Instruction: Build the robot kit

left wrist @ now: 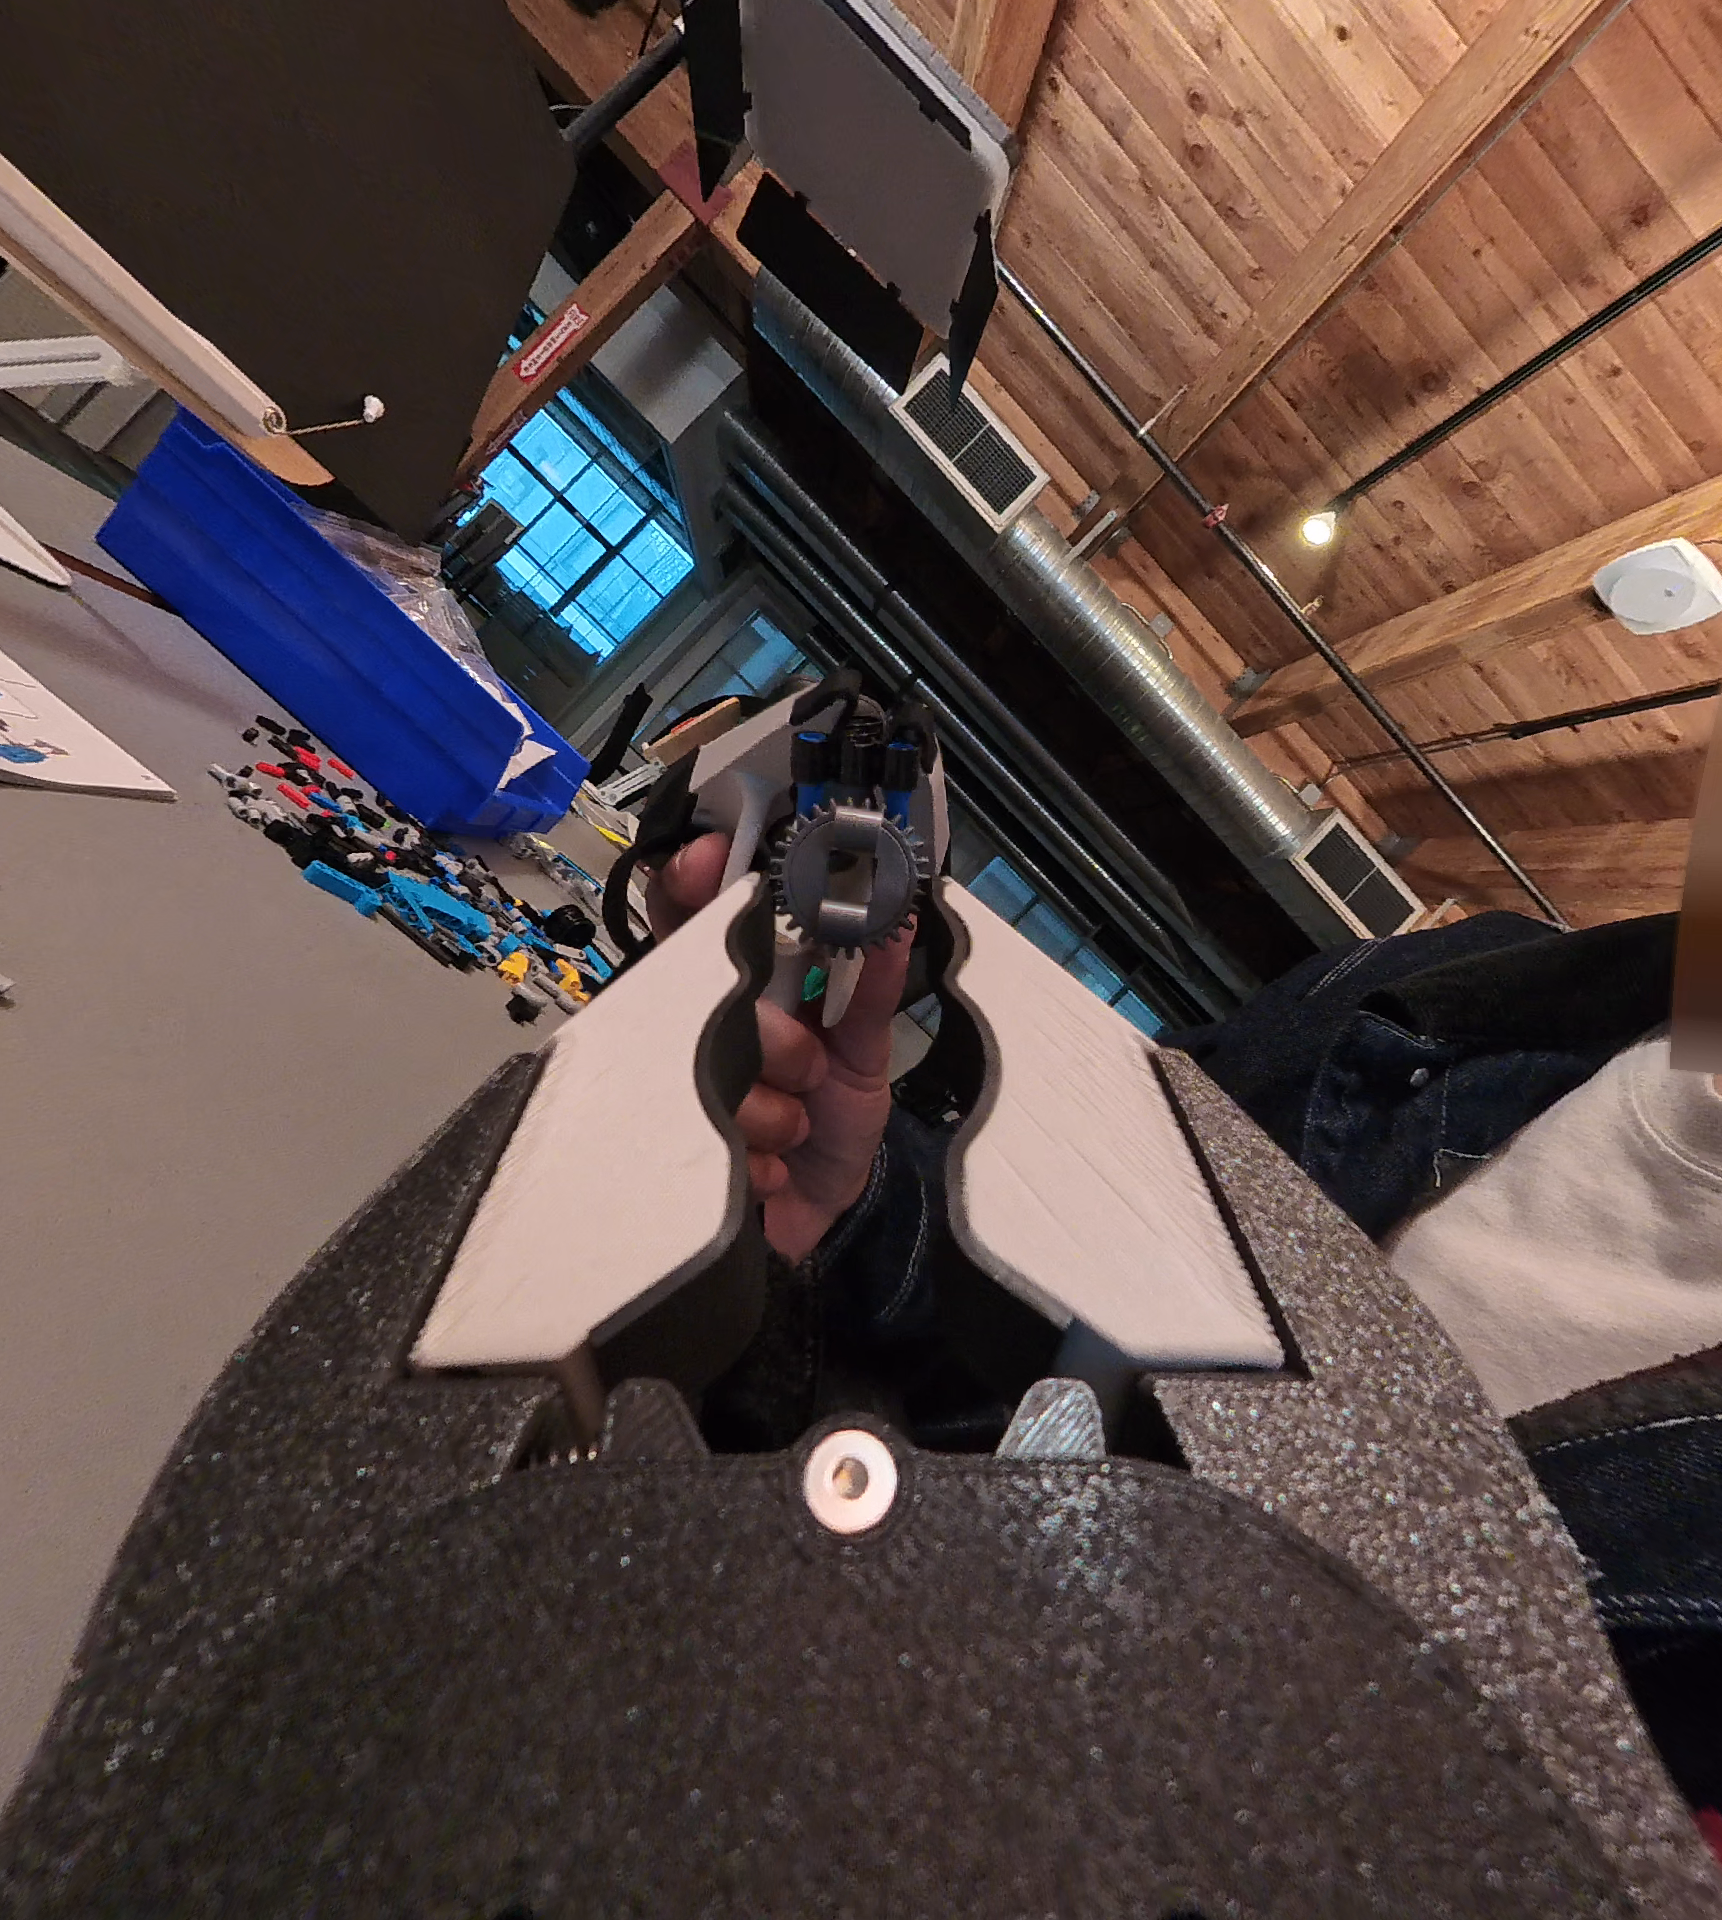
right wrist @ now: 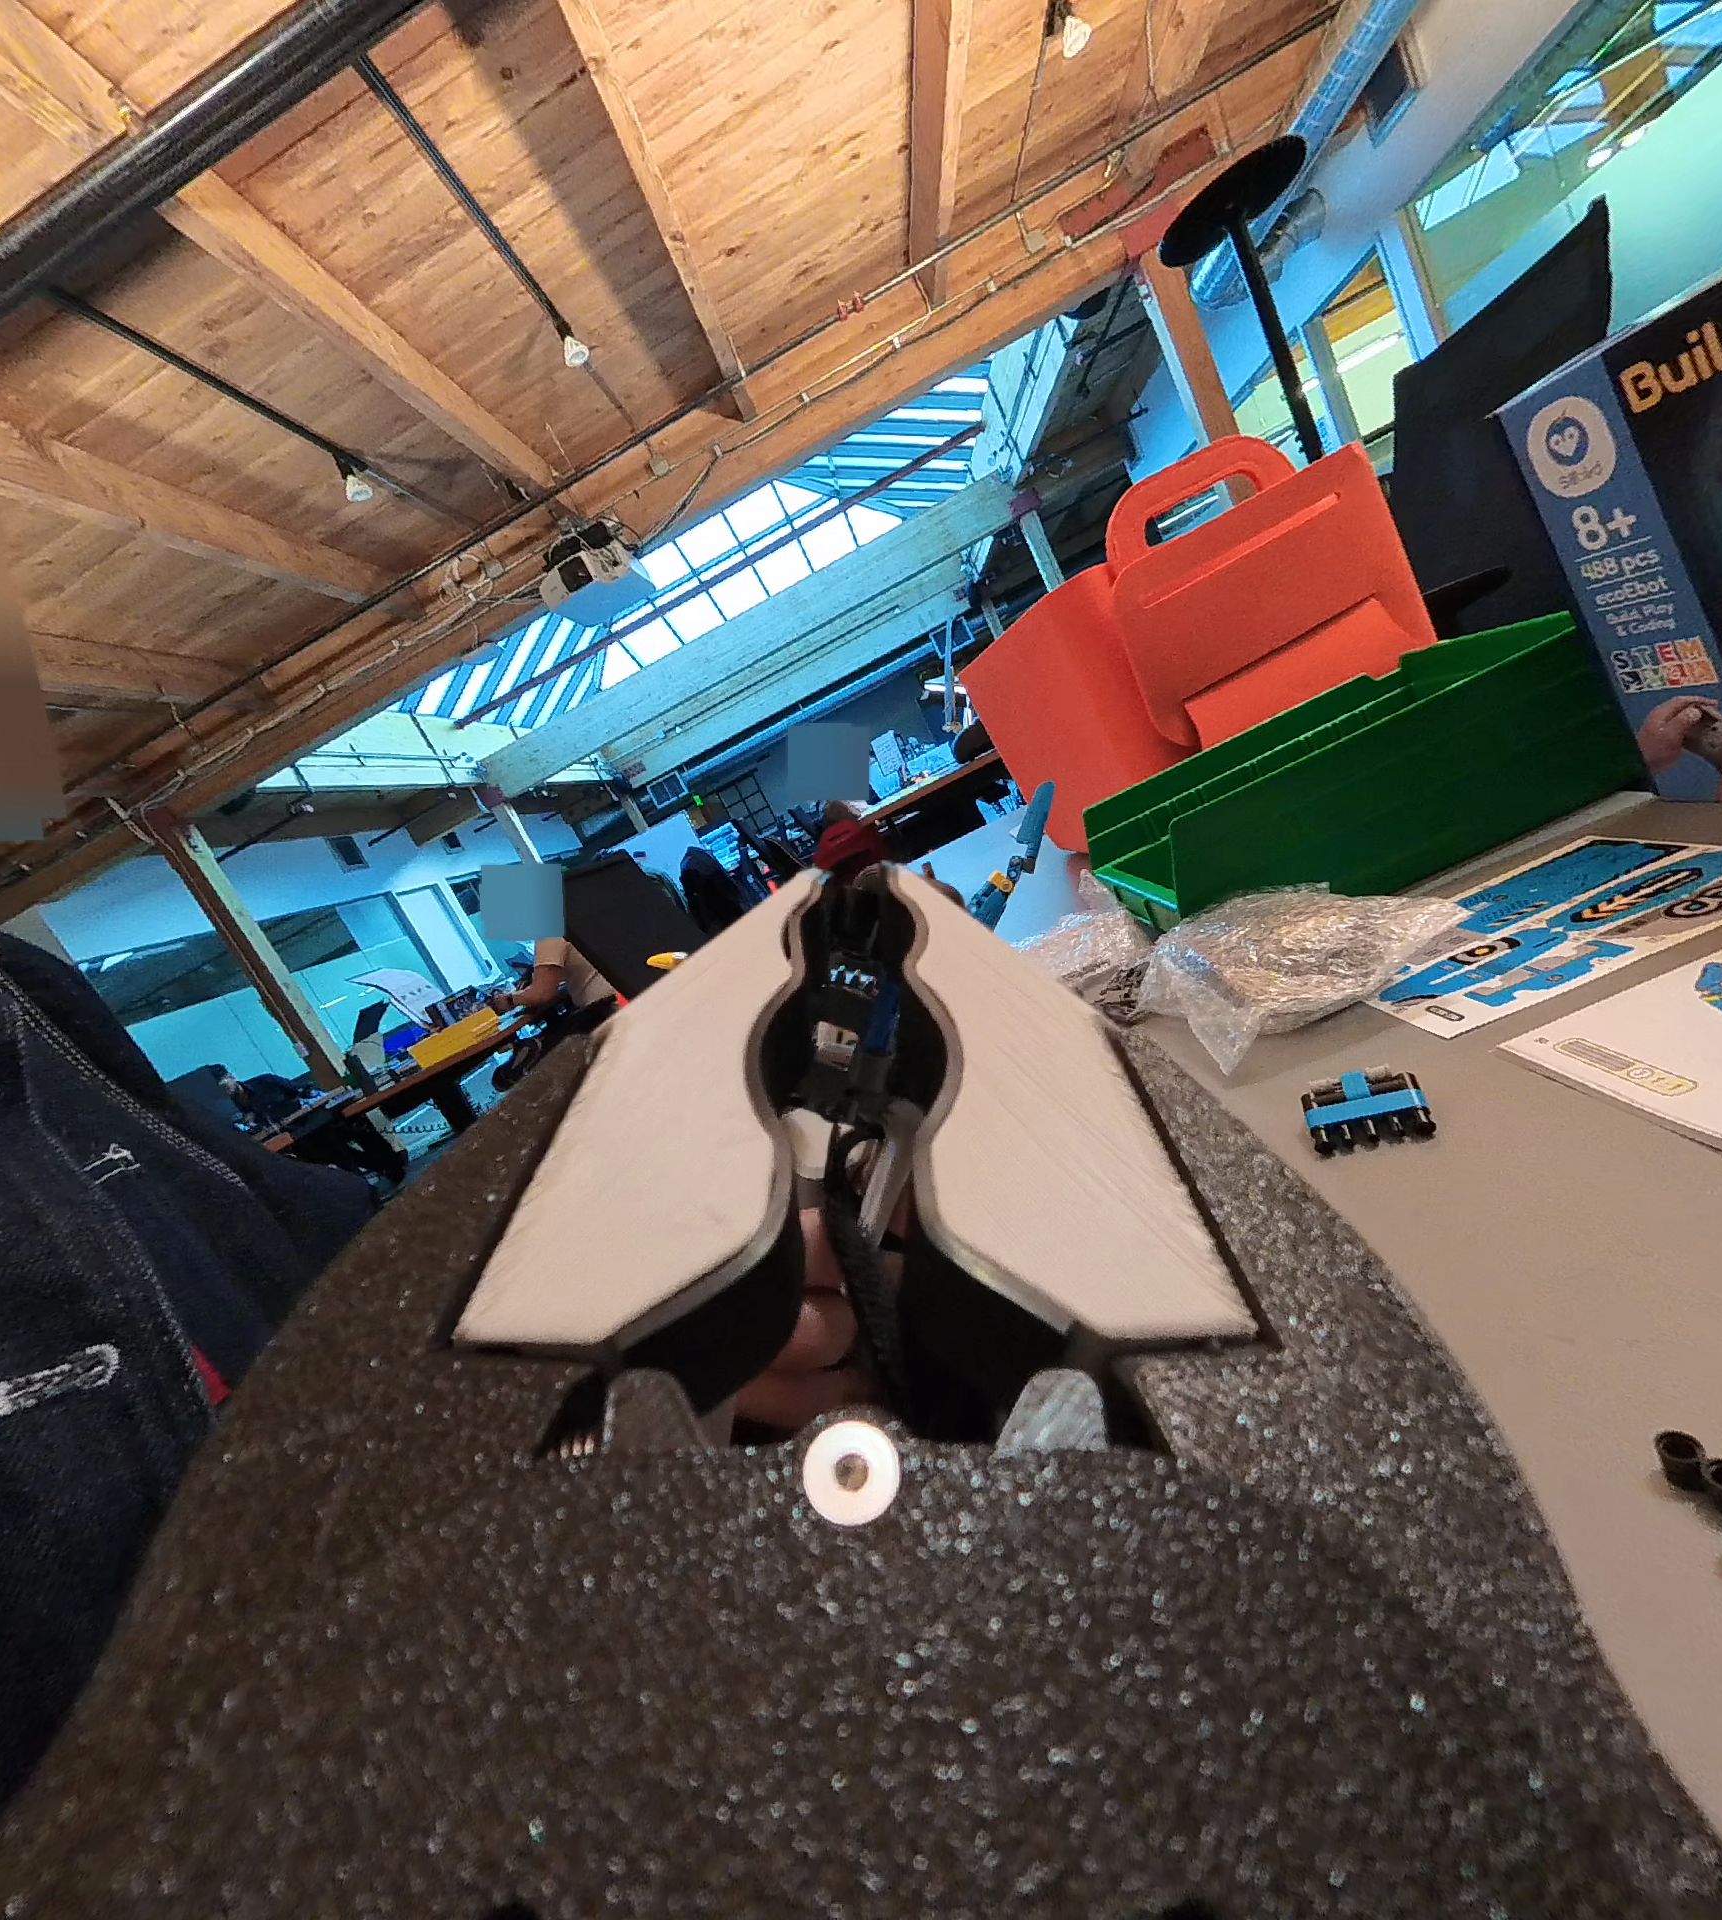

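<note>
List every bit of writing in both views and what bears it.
I do not copy wording, so these are the bearers only.
Blue box: large title, numbers, small print and a logo, all legible.
Sticker sheet: print too small to read.
Booklet: print too small to read.
Red-and-white sign on a beam: blurred.

A green bin point(right wrist: 1356, 769) sits on the table point(right wrist: 1522, 1247); an orange caddy point(right wrist: 1200, 623) stands behind it, a box point(right wrist: 1688, 540) beside it, crumpled plastic point(right wrist: 1283, 956) before it.

Left tongs point(left wrist: 849, 894) and right tongs point(right wrist: 852, 883) raised, both clamped
</note>
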Tool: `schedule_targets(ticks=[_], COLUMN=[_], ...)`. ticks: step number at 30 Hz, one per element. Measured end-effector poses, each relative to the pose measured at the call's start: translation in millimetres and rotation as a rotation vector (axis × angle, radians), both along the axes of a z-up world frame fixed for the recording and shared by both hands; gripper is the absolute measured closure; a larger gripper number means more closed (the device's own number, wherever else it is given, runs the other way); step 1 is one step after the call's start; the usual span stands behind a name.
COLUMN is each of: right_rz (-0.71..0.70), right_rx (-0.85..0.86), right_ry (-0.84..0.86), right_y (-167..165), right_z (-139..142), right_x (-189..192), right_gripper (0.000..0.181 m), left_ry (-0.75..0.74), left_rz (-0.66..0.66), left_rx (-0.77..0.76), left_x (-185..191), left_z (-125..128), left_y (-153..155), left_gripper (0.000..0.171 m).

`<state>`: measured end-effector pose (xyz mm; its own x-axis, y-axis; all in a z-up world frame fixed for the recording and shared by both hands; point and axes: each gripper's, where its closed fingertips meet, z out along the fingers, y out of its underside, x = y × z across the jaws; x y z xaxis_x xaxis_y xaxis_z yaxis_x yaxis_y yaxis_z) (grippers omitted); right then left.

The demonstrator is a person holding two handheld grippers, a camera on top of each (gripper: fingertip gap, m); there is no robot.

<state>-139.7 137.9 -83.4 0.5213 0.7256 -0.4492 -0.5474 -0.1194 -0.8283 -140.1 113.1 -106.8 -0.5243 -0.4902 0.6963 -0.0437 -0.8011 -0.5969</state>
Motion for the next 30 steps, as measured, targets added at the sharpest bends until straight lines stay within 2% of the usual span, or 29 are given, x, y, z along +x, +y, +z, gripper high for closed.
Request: schedule_targets(ticks=[6, 14, 21, 30], right_rz=[0.006, 0.024, -0.021, -0.021], right_rx=[-0.01, 0.023, -0.024, -0.042], right_ry=[0.008, 0.134, 0.147, 0.139], right_y=[2.6, 7.4, 9.9, 8.8], right_z=[-1.5, 11.2, 3.9, 1.7], right_x=[1.3, 0.9, 7.1, 9.4], right_gripper=[0.174, 0.172, 0.173, 0.172], left_ry=[0.003, -0.096, -0.074, -0.067], left_rz=[0.005, -0.016, 0.05, 0.044], left_rx=[-0.003, -0.158, -0.149, -0.161], left_x=[1.2, -0.4, 3.3, 4.1], left_z=[-0.9, 11.2, 7.0, 4.9], left_y=[0.8, 6.0, 12.7, 13.6], left_gripper=[0.144, 0.144, 0.145, 0.145])
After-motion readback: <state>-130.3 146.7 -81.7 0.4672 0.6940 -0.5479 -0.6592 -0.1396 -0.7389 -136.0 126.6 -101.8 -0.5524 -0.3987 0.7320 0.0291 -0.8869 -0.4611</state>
